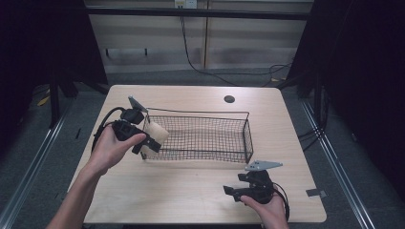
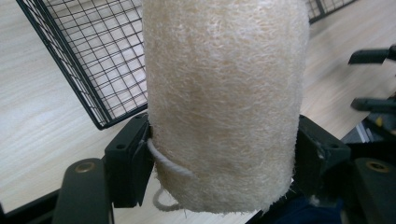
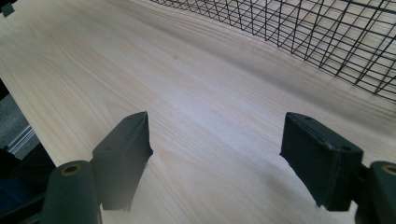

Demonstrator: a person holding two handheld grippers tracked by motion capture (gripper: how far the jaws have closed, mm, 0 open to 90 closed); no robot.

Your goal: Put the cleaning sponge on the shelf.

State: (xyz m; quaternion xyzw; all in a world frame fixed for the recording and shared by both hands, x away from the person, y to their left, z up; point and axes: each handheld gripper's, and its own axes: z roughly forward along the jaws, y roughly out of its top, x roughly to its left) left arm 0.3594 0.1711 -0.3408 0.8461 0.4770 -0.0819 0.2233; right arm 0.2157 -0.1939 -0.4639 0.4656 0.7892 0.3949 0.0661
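Loofah clamped at the basket's corner

Loofah (image 2: 224,102) nearest the lens in the left gripper view: a pale, fibrous roll, upright between both black jaws, which press its lower sides. A white cord loop (image 2: 163,161) hangs at its base, a detail too small to make out from above.

High view places it: left hand-held gripper (image 1: 152,143) holds the roll at the near left corner of the wire basket (image 1: 246,133), off the desk (image 1: 191,195). Right hand-held gripper (image 1: 234,191) sits near the desk's front edge, well apart from the basket.

Right gripper view settles the jaw question: jaws stand wide apart over bare wood, nothing between them, basket mesh beyond.
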